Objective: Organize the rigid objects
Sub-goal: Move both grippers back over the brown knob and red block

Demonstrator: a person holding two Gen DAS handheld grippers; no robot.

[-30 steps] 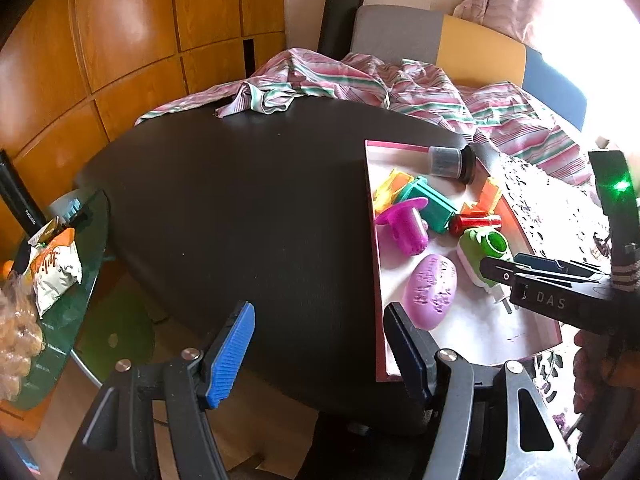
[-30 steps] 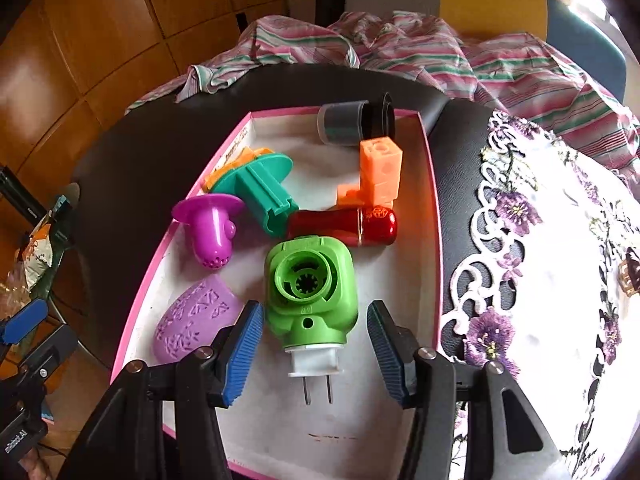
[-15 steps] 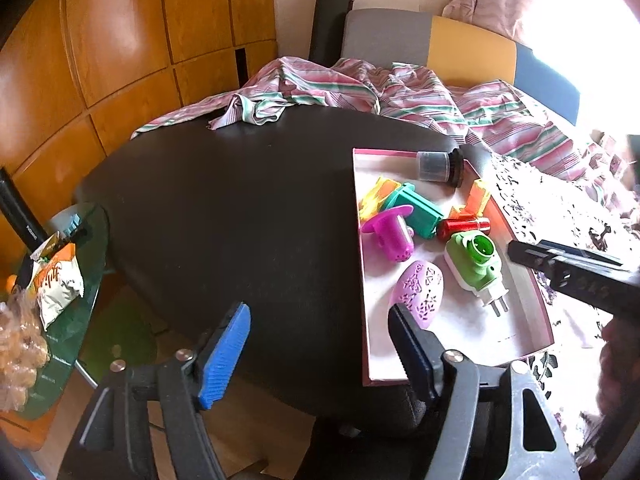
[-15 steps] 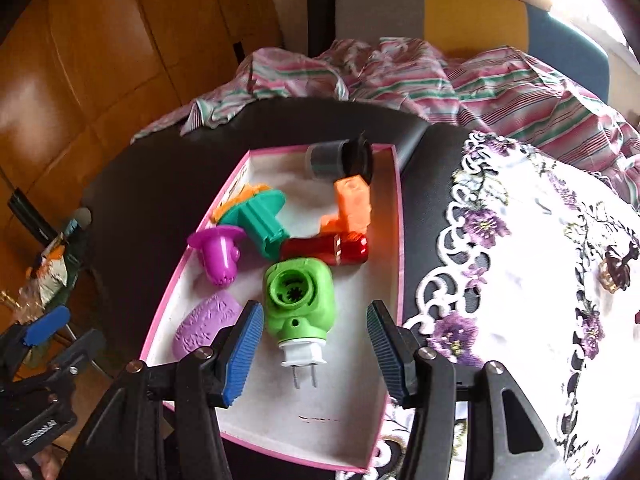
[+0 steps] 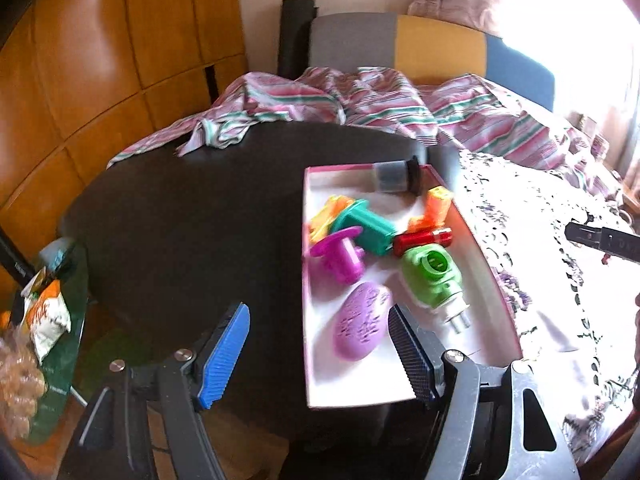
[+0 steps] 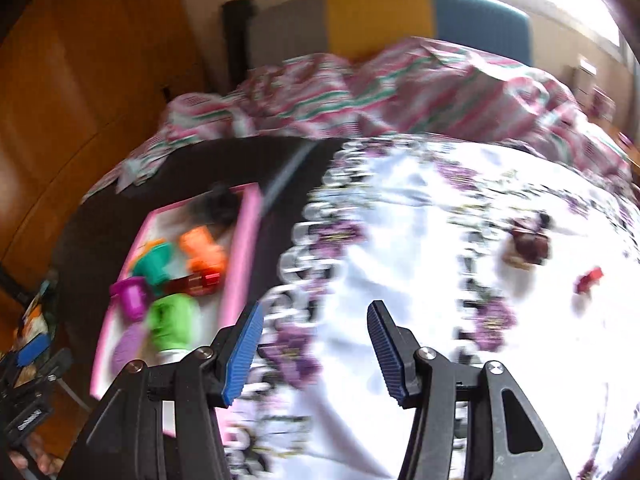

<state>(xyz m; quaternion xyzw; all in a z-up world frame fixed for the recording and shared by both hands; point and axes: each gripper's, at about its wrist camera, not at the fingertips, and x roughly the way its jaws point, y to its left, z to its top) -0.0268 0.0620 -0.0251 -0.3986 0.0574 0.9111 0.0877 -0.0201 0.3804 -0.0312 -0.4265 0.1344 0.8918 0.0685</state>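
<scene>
**Both grippers hang open as the right one swings off the toy tray**

The left gripper (image 5: 318,356) stands with its jaws apart and empty, having just been opening, above the near edge of the dark round table (image 5: 192,220). Ahead of its left finger lies a broad bare stretch of tabletop; its right finger overlaps the near left part of the pink-rimmed white tray (image 5: 384,394). In the tray, just ahead of that finger, lies the purple embossed oval block (image 5: 360,328), with the green plastic plug-in device (image 5: 432,276) beside it and a magenta mushroom-shaped toy (image 5: 340,256), a teal toy (image 5: 364,224), a red cylinder (image 5: 424,237) and an orange block (image 5: 436,206) beyond. The right gripper (image 6: 316,350), jaws parted on nothing, hangs over the white lace cloth with purple flowers (image 6: 440,260), the tray's pink wall (image 6: 240,264) off past its left finger. A second ago those fingers flanked the green device; now the tray sits well left, and the view is blurred.
</scene>
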